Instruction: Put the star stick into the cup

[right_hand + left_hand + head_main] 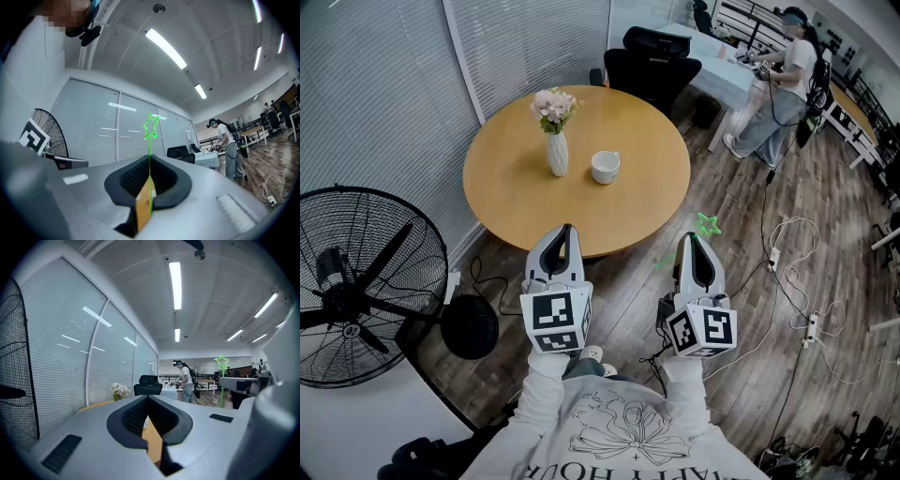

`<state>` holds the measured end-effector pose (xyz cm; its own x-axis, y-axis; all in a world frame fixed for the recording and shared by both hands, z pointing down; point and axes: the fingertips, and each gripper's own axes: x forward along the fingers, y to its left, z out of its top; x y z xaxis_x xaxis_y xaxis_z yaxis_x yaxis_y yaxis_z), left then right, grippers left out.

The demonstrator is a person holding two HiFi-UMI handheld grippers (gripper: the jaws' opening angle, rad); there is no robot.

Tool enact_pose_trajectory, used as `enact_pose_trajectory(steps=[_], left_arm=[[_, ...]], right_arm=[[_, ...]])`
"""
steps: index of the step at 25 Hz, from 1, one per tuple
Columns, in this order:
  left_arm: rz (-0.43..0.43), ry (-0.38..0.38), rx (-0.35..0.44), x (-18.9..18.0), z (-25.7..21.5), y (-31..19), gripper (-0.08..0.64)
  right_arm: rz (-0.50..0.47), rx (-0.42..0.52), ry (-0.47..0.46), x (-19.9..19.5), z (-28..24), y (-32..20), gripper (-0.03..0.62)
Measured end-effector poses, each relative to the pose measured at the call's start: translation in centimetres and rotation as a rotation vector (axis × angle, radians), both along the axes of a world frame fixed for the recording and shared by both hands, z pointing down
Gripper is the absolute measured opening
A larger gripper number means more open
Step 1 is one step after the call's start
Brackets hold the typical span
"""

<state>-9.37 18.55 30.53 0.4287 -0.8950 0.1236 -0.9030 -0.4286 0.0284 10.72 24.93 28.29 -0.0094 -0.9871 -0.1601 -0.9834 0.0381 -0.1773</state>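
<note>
Round table (pixel 642 192) ahead; right gripper (pixel 691 238) pinches star stick (pixel 707 225) (left gripper (pixel 566 231) closed, empty).

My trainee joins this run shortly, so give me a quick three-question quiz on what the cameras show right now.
1. True or false: the star stick already stands in the cup.
2. Fill in: in the head view, the cup stands to the ____ of the flower vase on the round table.
3. Where is the star stick?
A) lying on the table
B) in the flower vase
C) clamped in the jaws of the right gripper

Key: 1 false; 2 right; 3 C.
</note>
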Motion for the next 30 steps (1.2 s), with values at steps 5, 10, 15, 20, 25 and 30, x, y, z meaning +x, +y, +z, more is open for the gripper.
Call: enact_pose_trajectory(steps=[5, 10, 15, 20, 25, 30], left_arm=[[0.012, -0.004, -0.003, 0.2, 0.3, -0.7, 0.006], [0.018, -0.001, -0.010, 0.2, 0.6, -1.8, 0.006], [0.024, 0.002, -0.015, -0.1, 1.2, -3.4, 0.006], [0.035, 0.008, -0.004, -0.8, 1.4, -5.3, 0.006], [0.039, -0.003, -0.022, -1.1, 2.2, -6.7, 0.006], [0.040, 0.000, -0.037, -1.2, 2.7, -8.1, 0.006]], right_arm=[[0.010, -0.007, 0.001, 0.1, 0.4, -0.7, 0.014], [0.025, -0.007, 0.009, 0.0, 0.5, -1.7, 0.014], [0.022, -0.004, 0.008, -0.5, 0.8, -3.4, 0.014], [0.017, -0.004, 0.011, -1.5, 1.1, -5.4, 0.014], [0.012, -0.011, 0.006, -2.1, 1.7, -7.0, 0.014], [0.003, -0.025, 0.018, -2.6, 1.9, -8.4, 0.014]])
